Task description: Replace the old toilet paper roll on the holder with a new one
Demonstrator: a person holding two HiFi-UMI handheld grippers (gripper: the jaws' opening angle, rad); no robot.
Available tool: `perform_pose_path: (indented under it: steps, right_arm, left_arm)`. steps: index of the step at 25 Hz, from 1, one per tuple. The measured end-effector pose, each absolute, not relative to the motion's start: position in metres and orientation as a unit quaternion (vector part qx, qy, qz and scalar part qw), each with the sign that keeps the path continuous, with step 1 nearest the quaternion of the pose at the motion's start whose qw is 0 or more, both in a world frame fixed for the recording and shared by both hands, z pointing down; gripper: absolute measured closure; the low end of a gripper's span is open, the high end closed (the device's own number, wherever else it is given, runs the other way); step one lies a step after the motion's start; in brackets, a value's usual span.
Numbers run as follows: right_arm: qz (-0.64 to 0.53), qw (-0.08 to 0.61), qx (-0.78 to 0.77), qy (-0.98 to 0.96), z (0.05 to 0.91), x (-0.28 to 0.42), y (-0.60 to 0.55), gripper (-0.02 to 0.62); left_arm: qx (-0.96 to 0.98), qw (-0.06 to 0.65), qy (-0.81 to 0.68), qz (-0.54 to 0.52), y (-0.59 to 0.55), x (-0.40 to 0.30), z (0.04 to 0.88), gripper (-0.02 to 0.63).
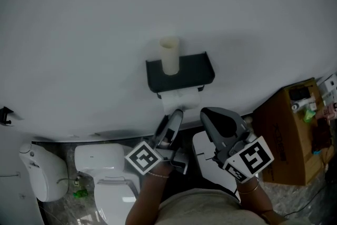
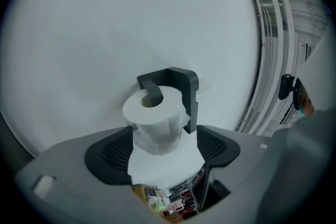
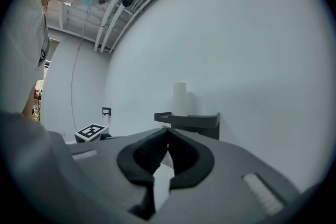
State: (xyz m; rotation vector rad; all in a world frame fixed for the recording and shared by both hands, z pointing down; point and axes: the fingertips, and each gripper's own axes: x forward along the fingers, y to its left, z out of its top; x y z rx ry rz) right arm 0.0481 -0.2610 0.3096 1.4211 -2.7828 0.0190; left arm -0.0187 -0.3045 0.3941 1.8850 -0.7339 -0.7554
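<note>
White toilet roll [image 1: 181, 100] hangs under the black holder [image 1: 196, 70] in the head view, a bare cardboard tube [image 1: 169, 55] standing on its shelf. Left gripper view: left gripper [image 2: 164, 148] spread wide around the roll, not pressing it. Right gripper view: right gripper [image 3: 168, 136] pressed together, empty. Roll looks seated; next, withdraw straight, then clear the tube.

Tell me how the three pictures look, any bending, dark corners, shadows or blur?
Head view: dim, flat light, a soft shadow on the wall right of the holder. Left gripper view: fisheye bending, dark corners, toilet roll sharp. Right gripper view: same fisheye and dark corners, mosaic patch top left.
</note>
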Motion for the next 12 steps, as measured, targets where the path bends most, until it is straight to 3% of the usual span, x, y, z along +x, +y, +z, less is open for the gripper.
perform_pose_path:
  steps: [12]
  right_arm:
    - [0.002, 0.005, 0.463, -0.887, 0.307, 0.060, -0.265, 0.592]
  left_arm:
    - [0.731, 0.487, -0.323, -0.353, -0.334, -0.021, 0.392, 0.225]
